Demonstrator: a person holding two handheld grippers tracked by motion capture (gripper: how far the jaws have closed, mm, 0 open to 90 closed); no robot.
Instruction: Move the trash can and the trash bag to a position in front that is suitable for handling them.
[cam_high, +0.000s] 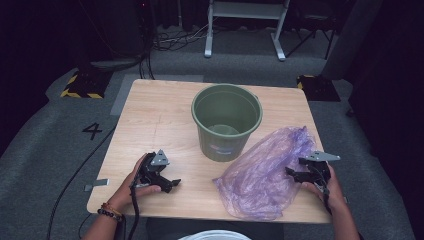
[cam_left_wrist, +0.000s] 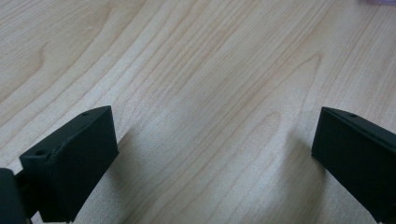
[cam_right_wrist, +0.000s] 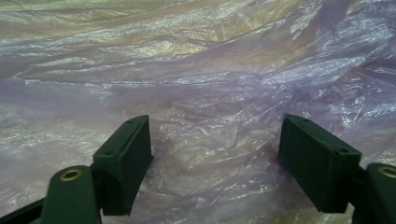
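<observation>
A thin, see-through purple plastic bag (cam_high: 265, 175) lies crumpled on the right half of the wooden table, loosely heaped and wrinkled, its near edge close to the table's front edge. Its upper left part rests against the side of a green bucket (cam_high: 226, 120), which stands upright near the table's middle with its mouth open. In the right gripper view the bag's film (cam_right_wrist: 196, 93) shows glossy folds and creases running mostly sideways across the picture.

One green bucket (cam_high: 226, 121), one purple plastic bag (cam_high: 265, 172), two grippers: left gripper (cam_high: 171, 184), right gripper (cam_high: 291, 173), one table (cam_high: 155, 115)
</observation>
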